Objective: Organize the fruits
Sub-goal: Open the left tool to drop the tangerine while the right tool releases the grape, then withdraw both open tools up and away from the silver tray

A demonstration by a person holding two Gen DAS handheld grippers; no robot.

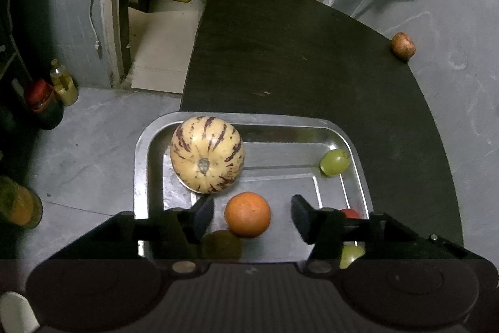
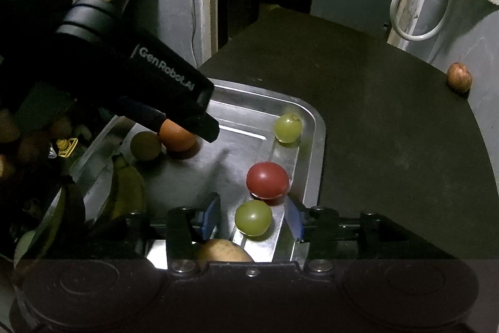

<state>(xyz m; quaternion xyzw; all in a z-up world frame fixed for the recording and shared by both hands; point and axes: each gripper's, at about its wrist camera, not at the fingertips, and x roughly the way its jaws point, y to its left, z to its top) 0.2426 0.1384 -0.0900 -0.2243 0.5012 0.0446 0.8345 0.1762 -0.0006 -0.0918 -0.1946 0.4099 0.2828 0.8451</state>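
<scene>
left wrist view: a metal tray [image 1: 142, 164] is seen on the near edge of a dark table [image 1: 312, 67], and most of the fruit is already gathered in it. a striped melon [image 1: 206, 154] is set in the far left corner, an orange [image 1: 247, 214] lies in the middle, a green fruit [image 1: 334, 162] rests against the right wall, and a dull brownish one [image 1: 221, 244] is half hidden near the left finger. the left gripper [image 1: 252, 216] is held over the orange with its jaws apart; clear gaps are seen on both sides, so nothing is gripped (the orange looks let go on the tray floor). one brown fruit [image 1: 403, 46] is left out, far off at the table's right edge.

right wrist view: the right gripper [image 2: 253, 217] is likewise spread, with a second green fruit [image 2: 253, 218] between the blue pads and untouched by them. just beyond it a red fruit [image 2: 267, 180] is seen, and the first green one [image 2: 288, 128] farther along the right rim. a tan fruit [image 2: 224, 252] is partly hidden under the gripper body. the same brown fruit [image 2: 459, 76] is seen alone, well apart from the tray.

the task is judged nearly done: only that stray fruit appears to be left to bring in.
</scene>
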